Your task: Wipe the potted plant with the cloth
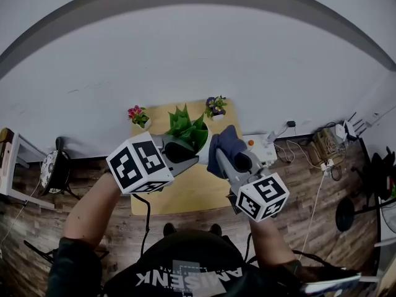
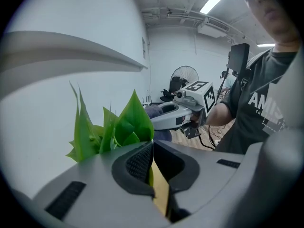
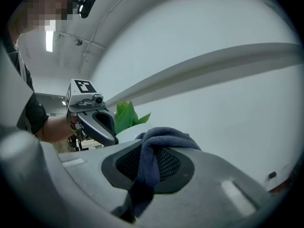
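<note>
The right tool (image 3: 153, 151) was clenched on a dark blue terry cloth (image 3: 164, 136), which lay limp and bunched over its pads. The potted plant (image 1: 185, 130) stood on the yellow desk (image 1: 185, 197) just left of that tool, its pointed, glossy leaves upright. The left tool (image 2: 152, 145) was clamped on what looked like one thin leaf (image 2: 130, 120), probably steadying it for wiping.

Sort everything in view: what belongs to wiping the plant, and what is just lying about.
Job in hand: potted plant; cloth; right tongs, shut on the cloth; left tongs, shut on a leaf of the potted plant.
Lying about: pink flower pot; purple flower pot; white device; floor cables.
</note>
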Available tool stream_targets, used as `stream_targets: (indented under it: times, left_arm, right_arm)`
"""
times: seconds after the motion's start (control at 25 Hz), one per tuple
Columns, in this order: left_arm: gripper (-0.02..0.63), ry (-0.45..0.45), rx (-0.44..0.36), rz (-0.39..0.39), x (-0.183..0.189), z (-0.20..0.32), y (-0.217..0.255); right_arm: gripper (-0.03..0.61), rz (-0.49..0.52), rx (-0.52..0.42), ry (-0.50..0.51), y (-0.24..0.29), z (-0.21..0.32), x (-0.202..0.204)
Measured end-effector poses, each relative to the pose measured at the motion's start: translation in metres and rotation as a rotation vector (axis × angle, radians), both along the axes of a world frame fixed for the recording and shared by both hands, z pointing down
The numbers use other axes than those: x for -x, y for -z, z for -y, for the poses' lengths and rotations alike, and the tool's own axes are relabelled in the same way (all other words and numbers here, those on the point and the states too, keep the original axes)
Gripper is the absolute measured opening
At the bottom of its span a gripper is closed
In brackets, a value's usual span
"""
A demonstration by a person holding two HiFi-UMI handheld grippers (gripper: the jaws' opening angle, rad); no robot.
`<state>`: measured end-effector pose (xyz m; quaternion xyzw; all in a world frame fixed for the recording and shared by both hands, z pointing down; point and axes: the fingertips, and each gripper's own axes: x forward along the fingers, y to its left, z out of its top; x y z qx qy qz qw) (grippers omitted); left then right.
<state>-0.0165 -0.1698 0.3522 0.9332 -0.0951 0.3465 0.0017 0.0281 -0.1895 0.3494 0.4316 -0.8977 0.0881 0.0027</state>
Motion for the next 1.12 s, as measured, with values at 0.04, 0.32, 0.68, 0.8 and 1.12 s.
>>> stream_targets:
  times: [0.04, 0.32, 0.68, 0.8, 1.12]
  left_arm:
    - [0.006, -0.004, -0.002, -0.001, 0.0, 0.0, 0.0]
    - [0.006, -0.054, -0.028, 0.01, -0.003, -0.008, -0.003]
    - [0.006, -0.111, -0.1, 0.1, -0.001, -0.014, -0.011]
    - [0.006, -0.134, -0.108, 0.134, 0.0, -0.015, -0.017]
    - [0.006, -0.147, -0.172, 0.124, -0.003, -0.017, -0.014]
  right_arm:
    - [0.044, 0.0, 0.012, -0.007, -0.006, 0.0, -0.002]
    - [0.044, -0.009, 0.104, -0.033, -0.044, -0.005, -0.021]
    - [0.044, 0.008, 0.1, -0.037, -0.036, -0.01, -0.038]
    - [0.044, 0.034, 0.042, -0.018, -0.005, -0.008, -0.033]
    - [0.044, 0.017, -0.047, 0.074, 0.039, -0.006, 0.004]
